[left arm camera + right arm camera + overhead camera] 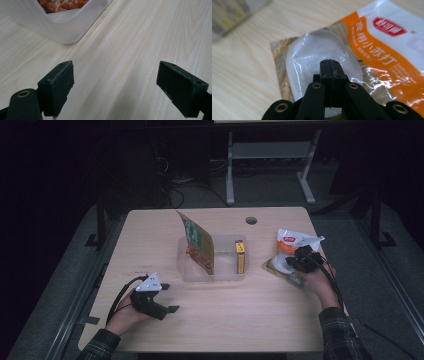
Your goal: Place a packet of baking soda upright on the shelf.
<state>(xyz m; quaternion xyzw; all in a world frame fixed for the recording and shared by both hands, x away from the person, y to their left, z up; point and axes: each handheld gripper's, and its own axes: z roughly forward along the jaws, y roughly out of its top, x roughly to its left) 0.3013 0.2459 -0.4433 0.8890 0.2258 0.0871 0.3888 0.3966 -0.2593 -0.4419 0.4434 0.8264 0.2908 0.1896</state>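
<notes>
A white-and-orange powder bag (292, 242) lies at the table's right side, its top end raised. My right gripper (294, 263) is on its near part. In the right gripper view the jaws (329, 61) are pressed together over the white bulge of the bag (372, 45), and creases in the film run to their tip. My left gripper (171, 297) rests open on the table at the front left, nothing between its jaws (115, 82). A clear plastic container (212, 279) in the middle holds a green pouch (196, 242) leaning upright and a yellow box (240, 256).
The container's corner (57, 30) sits just beyond my left jaws, with bare wood between. A round cable hole (251, 220) is at the table's far edge. Beyond the table stand desk legs (230, 170) on a dark floor.
</notes>
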